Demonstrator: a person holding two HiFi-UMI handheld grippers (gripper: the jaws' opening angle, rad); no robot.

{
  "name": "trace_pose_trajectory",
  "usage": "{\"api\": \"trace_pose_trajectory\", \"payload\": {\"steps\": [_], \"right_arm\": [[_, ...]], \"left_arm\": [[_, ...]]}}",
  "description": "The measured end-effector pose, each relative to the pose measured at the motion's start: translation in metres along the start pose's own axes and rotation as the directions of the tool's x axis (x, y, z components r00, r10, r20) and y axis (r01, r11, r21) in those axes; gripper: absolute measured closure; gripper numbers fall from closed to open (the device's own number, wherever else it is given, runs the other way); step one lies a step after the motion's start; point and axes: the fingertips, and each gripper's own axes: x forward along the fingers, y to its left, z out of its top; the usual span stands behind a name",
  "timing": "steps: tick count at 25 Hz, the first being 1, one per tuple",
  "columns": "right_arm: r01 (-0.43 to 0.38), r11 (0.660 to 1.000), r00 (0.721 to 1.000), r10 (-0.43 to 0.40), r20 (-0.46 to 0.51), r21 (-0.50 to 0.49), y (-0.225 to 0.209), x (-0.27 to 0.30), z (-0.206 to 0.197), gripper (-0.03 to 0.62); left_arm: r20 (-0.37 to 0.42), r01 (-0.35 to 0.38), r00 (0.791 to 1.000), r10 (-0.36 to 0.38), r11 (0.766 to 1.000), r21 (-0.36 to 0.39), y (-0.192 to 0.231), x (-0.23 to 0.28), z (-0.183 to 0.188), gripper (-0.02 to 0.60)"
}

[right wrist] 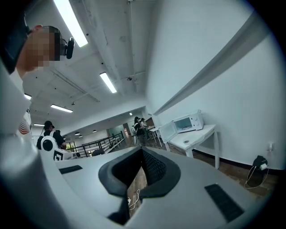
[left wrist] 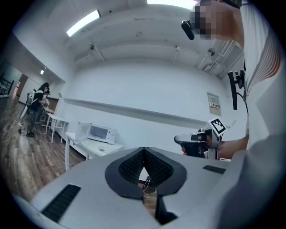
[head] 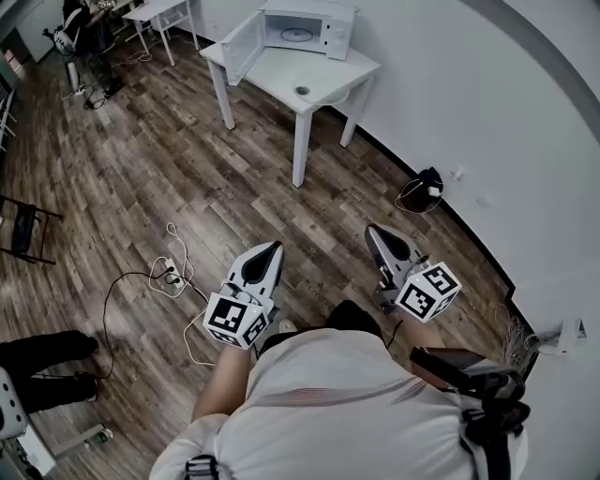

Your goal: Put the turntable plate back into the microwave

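The white microwave stands far off on a white table with its door swung open to the left. A round plate shows faintly inside it. A small round object lies on the table in front. Both grippers are held level over the wooden floor, well short of the table. My left gripper has its tips touching, nothing between them. My right gripper is shut and empty too. The microwave also appears in the left gripper view, and the microwave in the right gripper view.
White cables and a power strip lie on the floor just left of me. A black bag sits against the right wall. A black chair stands at the left, someone's shoes below it. More tables and a person are at the far back.
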Motion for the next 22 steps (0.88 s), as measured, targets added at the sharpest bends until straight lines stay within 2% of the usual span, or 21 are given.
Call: {"api": "trace_pose_trajectory", "payload": {"steps": [5, 13, 22], "right_arm": [[0.031, 0.999, 0.999, -0.030, -0.017, 0.035, -0.003, 0.008, -0.014, 0.589], [0.036, 0.998, 0.999, -0.036, -0.002, 0.058, -0.033, 0.044, -0.004, 0.589], [0.022, 0.995, 1.000, -0.023, 0.011, 0.096, -0.101, 0.102, 0.012, 0.589]], "left_arm": [[-0.015, 0.006, 1.000, -0.006, 1.000, -0.024, 0.016, -0.002, -0.006, 0.571], [-0.039, 0.005, 0.999, -0.006, 1.000, -0.021, 0.041, 0.027, -0.007, 0.571], [-0.060, -0.001, 0.998, 0.001, 1.000, 0.003, 0.084, 0.106, 0.006, 0.571]]}}
